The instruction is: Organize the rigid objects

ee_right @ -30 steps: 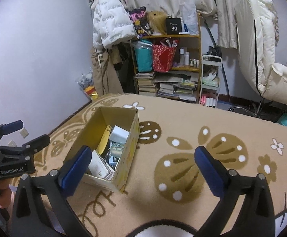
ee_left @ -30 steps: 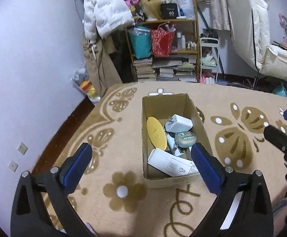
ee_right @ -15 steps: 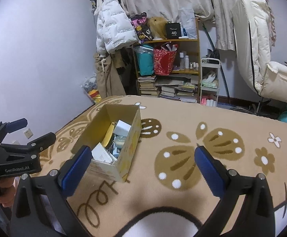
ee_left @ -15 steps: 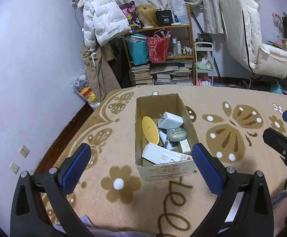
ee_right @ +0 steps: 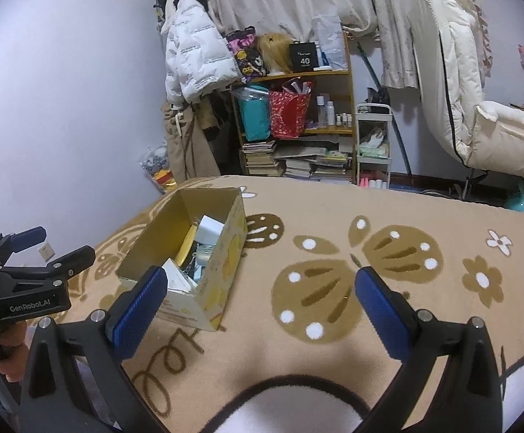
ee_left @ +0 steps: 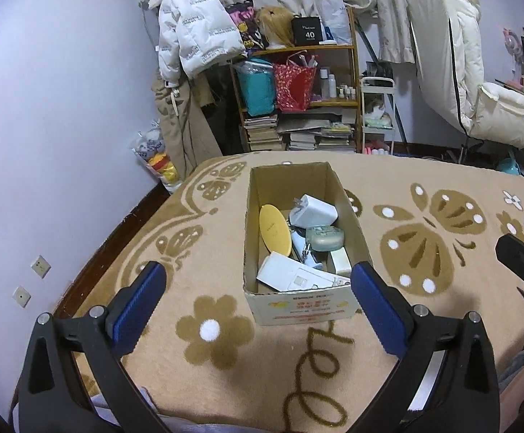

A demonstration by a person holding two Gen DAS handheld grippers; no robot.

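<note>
Centre frame in the left wrist view sits the open brown cardboard box [ee_left: 299, 238], resting on the tan blanket with brown butterfly and flower patterns [ee_left: 424, 238], and it is packed with hard little things: a flat yellow oval disc [ee_left: 275, 229] leaning along the box's left wall, a white square plug-in charger [ee_left: 314, 211] above it toward the far end, a pale green rounded case [ee_left: 324, 238] just below the charger, and a flat white carton [ee_left: 290, 277] lying at the near end. The blanket around the box shows nothing loose, so the objects lie gathered inside; that fits a sort wrapped up or one about to be unpacked, and I can't call which. The left gripper [ee_left: 258, 301] hangs low in the frame, blue pads spread wide and holding nothing, the box's near end between them. The right gripper [ee_right: 260, 297] floats over bare blanket, jaws likewise wide apart and empty, the box at centre left of its view. Handling-wise, these look light and stiff; the charger's smooth plastic may slip, so pinch its flat sides. The disc wants gripping across its thin edges, the carton across its short faces.
</note>
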